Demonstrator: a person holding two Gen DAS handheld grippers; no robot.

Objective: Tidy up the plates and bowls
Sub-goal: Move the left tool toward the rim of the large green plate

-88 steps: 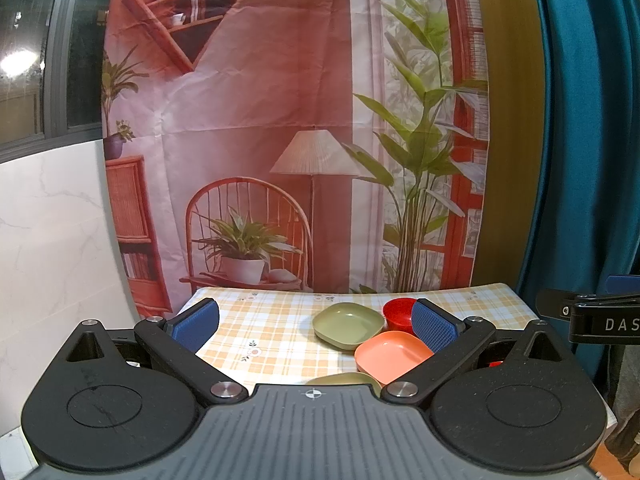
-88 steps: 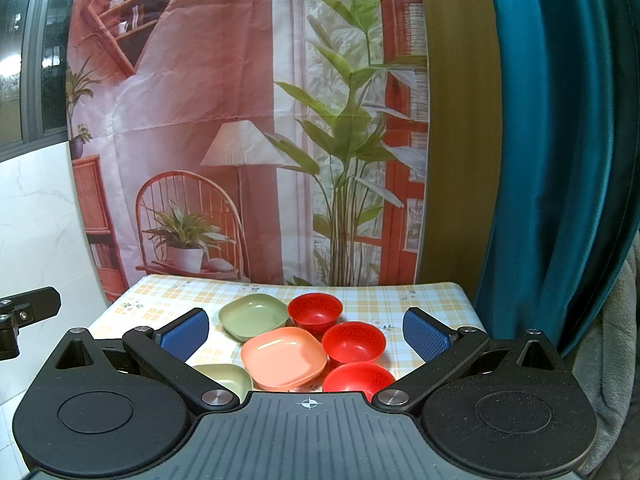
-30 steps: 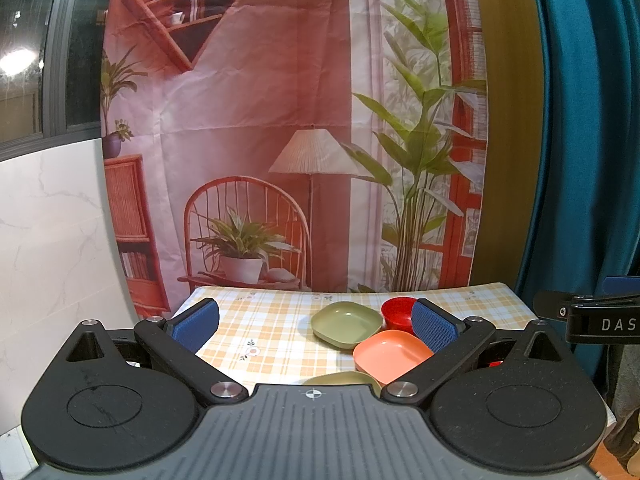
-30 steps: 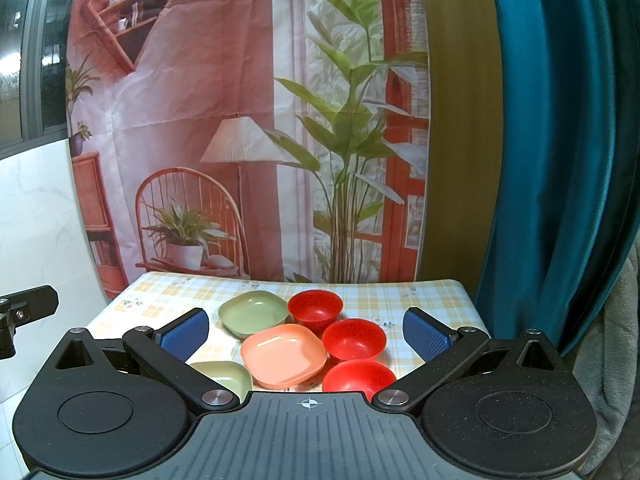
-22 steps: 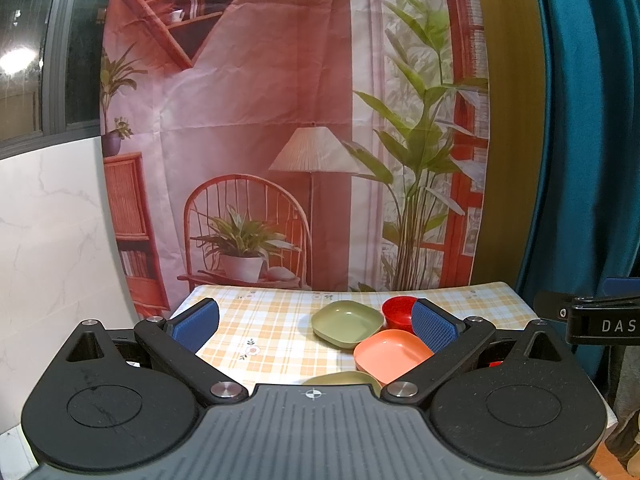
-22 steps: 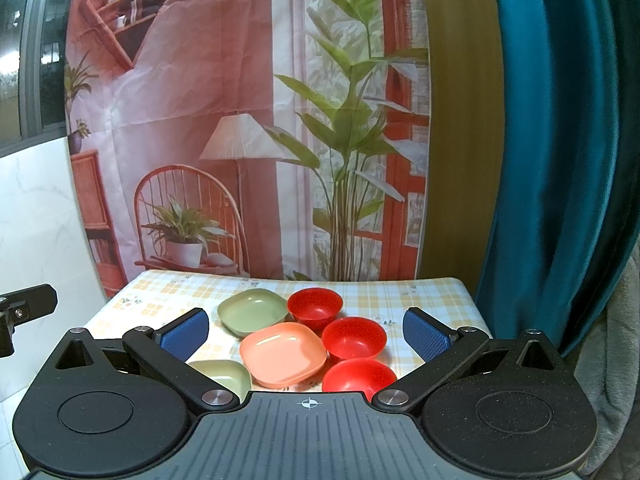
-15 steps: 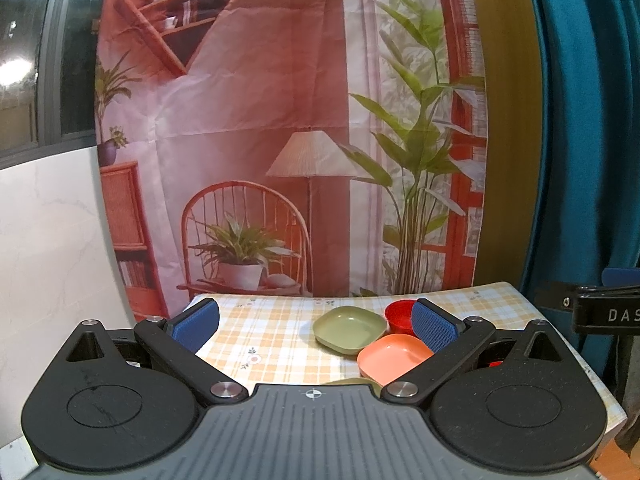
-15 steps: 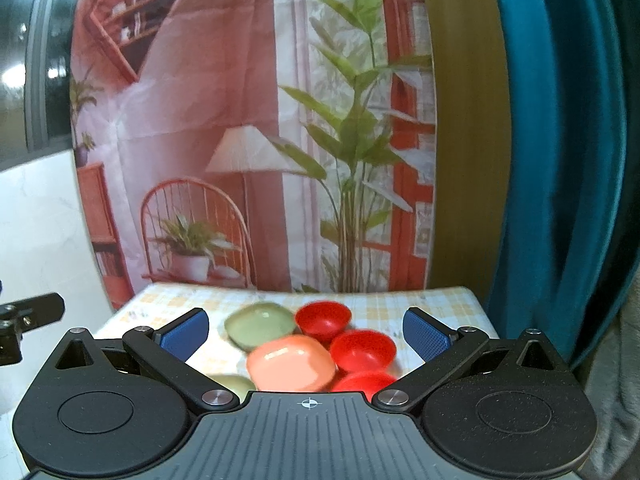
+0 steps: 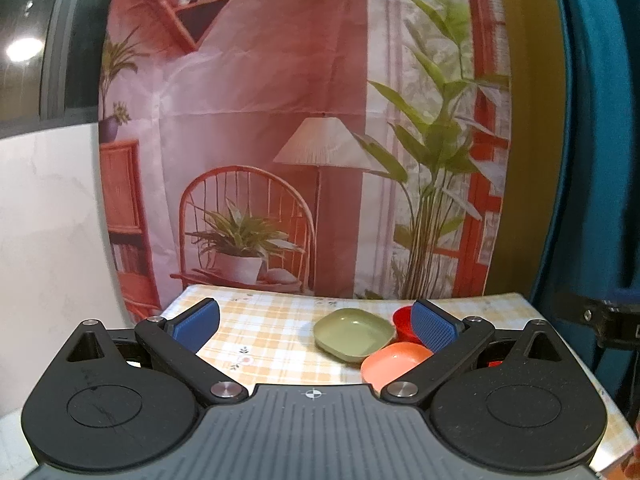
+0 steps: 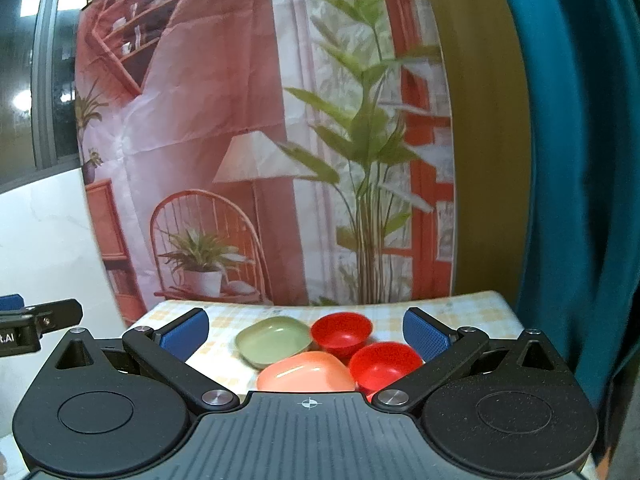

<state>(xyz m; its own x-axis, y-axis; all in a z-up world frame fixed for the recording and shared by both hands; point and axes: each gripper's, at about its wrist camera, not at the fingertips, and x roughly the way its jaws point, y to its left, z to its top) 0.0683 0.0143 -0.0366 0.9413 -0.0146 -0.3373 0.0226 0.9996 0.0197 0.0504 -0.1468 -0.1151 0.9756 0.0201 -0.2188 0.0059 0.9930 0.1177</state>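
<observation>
A checked table (image 9: 272,332) carries a cluster of dishes ahead of both grippers. In the left wrist view a green square plate (image 9: 352,334) lies at the middle, an orange plate (image 9: 394,362) in front of it, and a red bowl (image 9: 402,322) is half hidden by my right finger. The right wrist view has the green plate (image 10: 274,338), the orange plate (image 10: 306,372) and two red bowls, one behind (image 10: 342,332) and one nearer (image 10: 384,364). My left gripper (image 9: 316,322) and right gripper (image 10: 306,332) are both open, empty, and held short of the dishes.
A printed backdrop (image 9: 280,120) with a chair and plants hangs behind the table. A teal curtain (image 10: 580,160) hangs at the right. A white wall (image 9: 48,220) stands left. The other gripper's tip shows at each view's edge (image 10: 36,320).
Both grippers have moved forward and lifted their view; the dishes sit lower in frame, and the nearest green plate and third red bowl have dropped out of sight. Both stay open.
</observation>
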